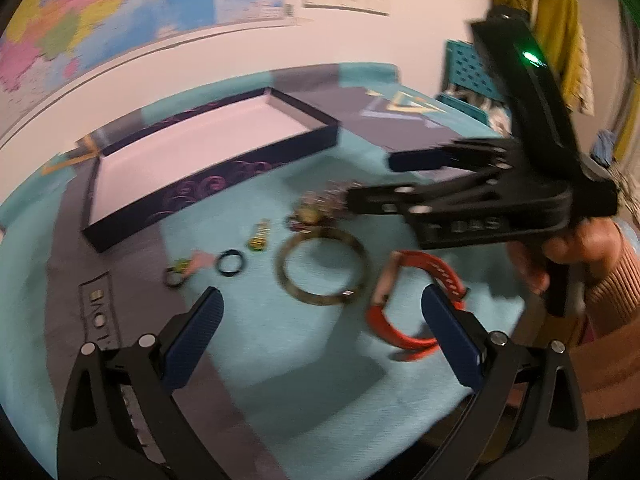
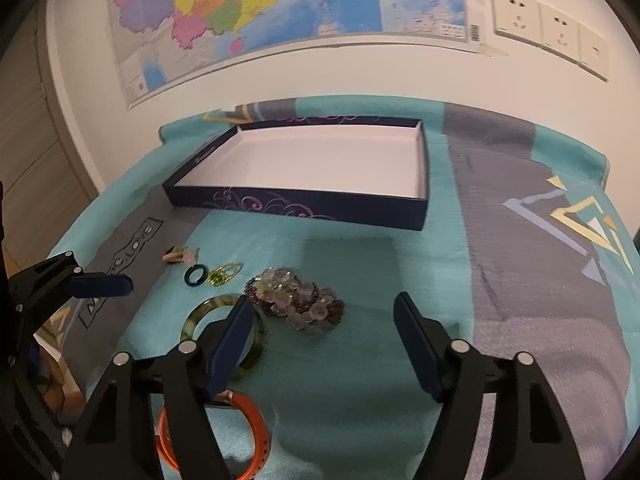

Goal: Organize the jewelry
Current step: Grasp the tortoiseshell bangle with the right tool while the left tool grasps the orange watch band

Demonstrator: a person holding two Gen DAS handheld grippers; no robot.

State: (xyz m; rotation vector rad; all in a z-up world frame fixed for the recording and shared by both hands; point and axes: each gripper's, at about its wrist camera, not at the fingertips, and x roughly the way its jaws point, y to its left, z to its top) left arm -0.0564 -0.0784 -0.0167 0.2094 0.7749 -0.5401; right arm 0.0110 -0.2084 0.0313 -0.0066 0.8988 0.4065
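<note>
A pile of clear and dark beaded bracelets [image 2: 298, 300] lies on the teal cloth, just ahead of my right gripper [image 2: 324, 312], whose jaws are open and not touching it. In the left wrist view the right gripper [image 1: 380, 180] hangs over that pile [image 1: 320, 204]. My left gripper [image 1: 320, 312] is open and holds nothing, low over an olive bangle [image 1: 282, 276] and an orange watch band [image 1: 400, 336]. A black ring [image 1: 220, 264], green earrings [image 1: 259, 238] and a small pink and green piece [image 1: 188, 266] lie to the left. The dark blue box [image 2: 304, 204] with a white inside holds nothing.
A teal and grey cloth [image 2: 520, 280] covers the table, which stands against a wall with a map [image 2: 280, 8] and sockets [image 2: 552, 24]. A turquoise crate [image 1: 468, 68] and a yellow garment [image 1: 560, 40] stand beyond the right end. A hand in a pink sleeve [image 1: 608, 280] holds the right gripper.
</note>
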